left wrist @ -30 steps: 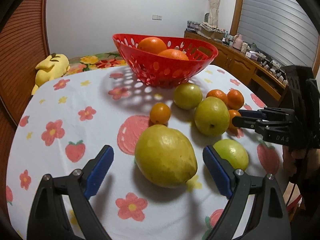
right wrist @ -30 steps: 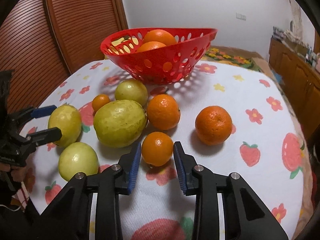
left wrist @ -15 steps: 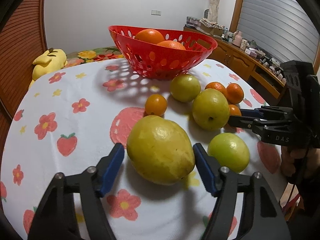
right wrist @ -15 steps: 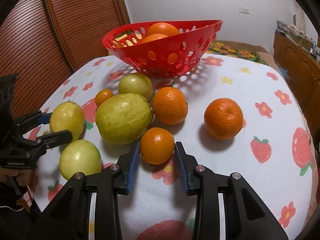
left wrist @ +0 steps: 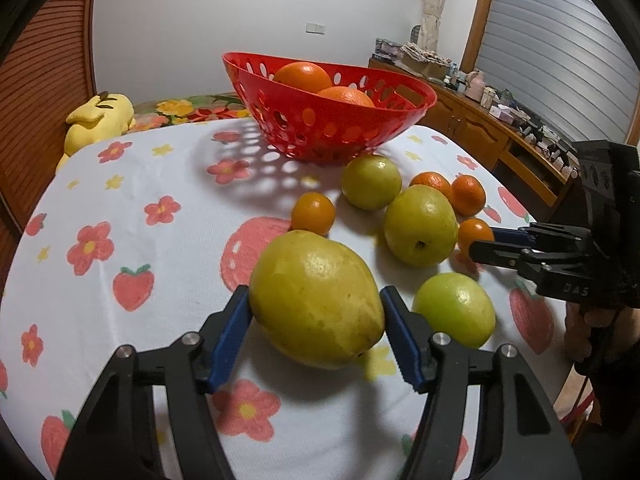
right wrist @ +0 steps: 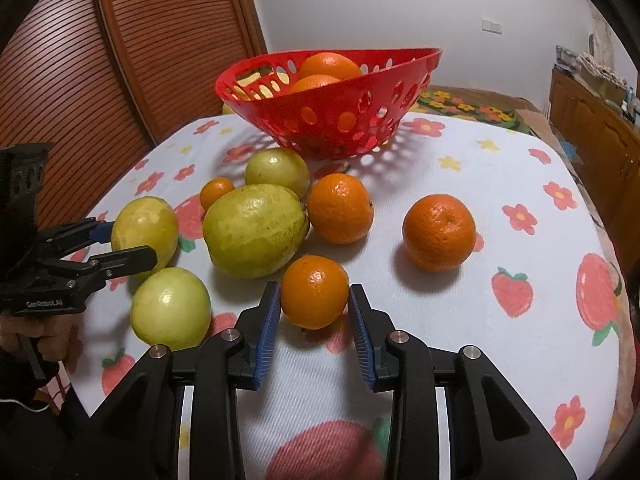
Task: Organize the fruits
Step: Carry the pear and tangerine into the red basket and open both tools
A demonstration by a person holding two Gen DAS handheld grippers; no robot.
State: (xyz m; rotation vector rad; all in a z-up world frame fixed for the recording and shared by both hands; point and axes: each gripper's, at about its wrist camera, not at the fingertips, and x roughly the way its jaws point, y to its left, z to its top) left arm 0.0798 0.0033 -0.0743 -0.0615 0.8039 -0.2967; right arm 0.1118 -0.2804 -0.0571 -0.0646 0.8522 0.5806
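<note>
A red basket with two oranges stands at the back of the table; it also shows in the right wrist view. My left gripper is shut on a large yellow-green fruit, pads touching both sides; from the right wrist view this gripper holds the same fruit. My right gripper has its jaws close around a small orange, pads at its sides; in the left wrist view this orange sits at the gripper.
Loose on the floral tablecloth: a big green-yellow fruit, two round green fruits, two larger oranges, a tiny orange. A yellow plush lies far left. Cabinets stand at right.
My left gripper moved forward and closed from wide open onto the large yellow-green fruit. My right gripper edged forward around the small orange, its jaws narrowing slightly.
</note>
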